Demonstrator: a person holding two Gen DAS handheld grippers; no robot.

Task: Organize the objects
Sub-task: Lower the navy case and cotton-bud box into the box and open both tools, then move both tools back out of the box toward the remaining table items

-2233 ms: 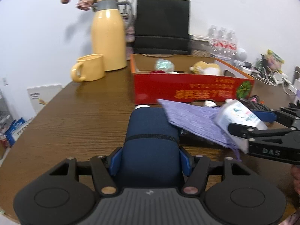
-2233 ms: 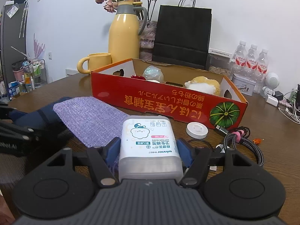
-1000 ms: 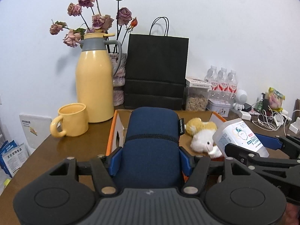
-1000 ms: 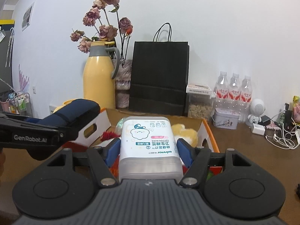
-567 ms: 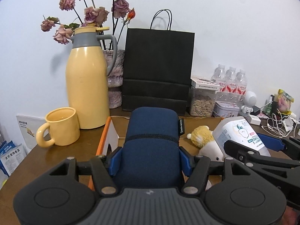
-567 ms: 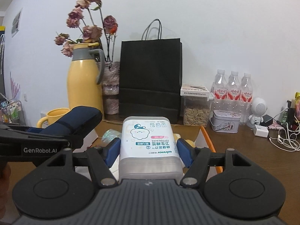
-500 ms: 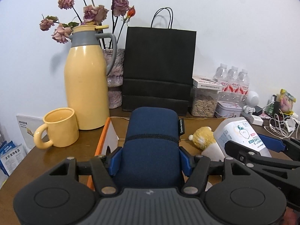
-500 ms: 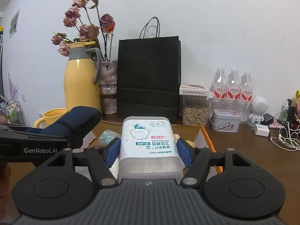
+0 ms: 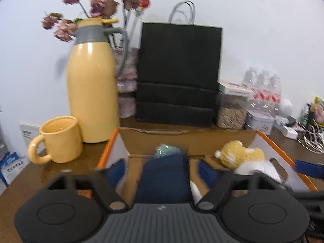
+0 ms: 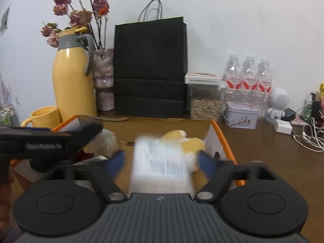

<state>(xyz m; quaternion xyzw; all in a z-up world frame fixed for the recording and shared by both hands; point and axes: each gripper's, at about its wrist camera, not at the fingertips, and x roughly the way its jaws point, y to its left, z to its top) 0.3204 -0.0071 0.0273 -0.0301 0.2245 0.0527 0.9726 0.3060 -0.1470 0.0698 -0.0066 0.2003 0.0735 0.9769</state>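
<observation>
Both grippers hang over the open cardboard box [image 9: 202, 139]. My left gripper [image 9: 162, 172] is open, and the navy blue pouch [image 9: 165, 178] sits loose between its spread fingers, dropping into the box. My right gripper [image 10: 162, 162] is open too, and the white cotton-bud box [image 10: 162, 162], blurred, falls between its fingers. In the box lie a yellow and white plush toy [image 9: 241, 156] and a shiny teal ball [image 9: 166, 150]. The left gripper shows at the left of the right wrist view [image 10: 50, 139].
A yellow jug [image 9: 92, 85] with dried flowers and a yellow mug [image 9: 58, 139] stand left of the box. A black paper bag [image 9: 178, 73] stands behind it. A seed jar [image 10: 204, 99], a tin [image 10: 241, 114], water bottles [image 10: 249, 73] and cables [image 10: 309, 137] fill the right side.
Both grippers have opened over the box. The blue pouch and the cotton-bud box have slipped free and drop downward; both views blur with motion.
</observation>
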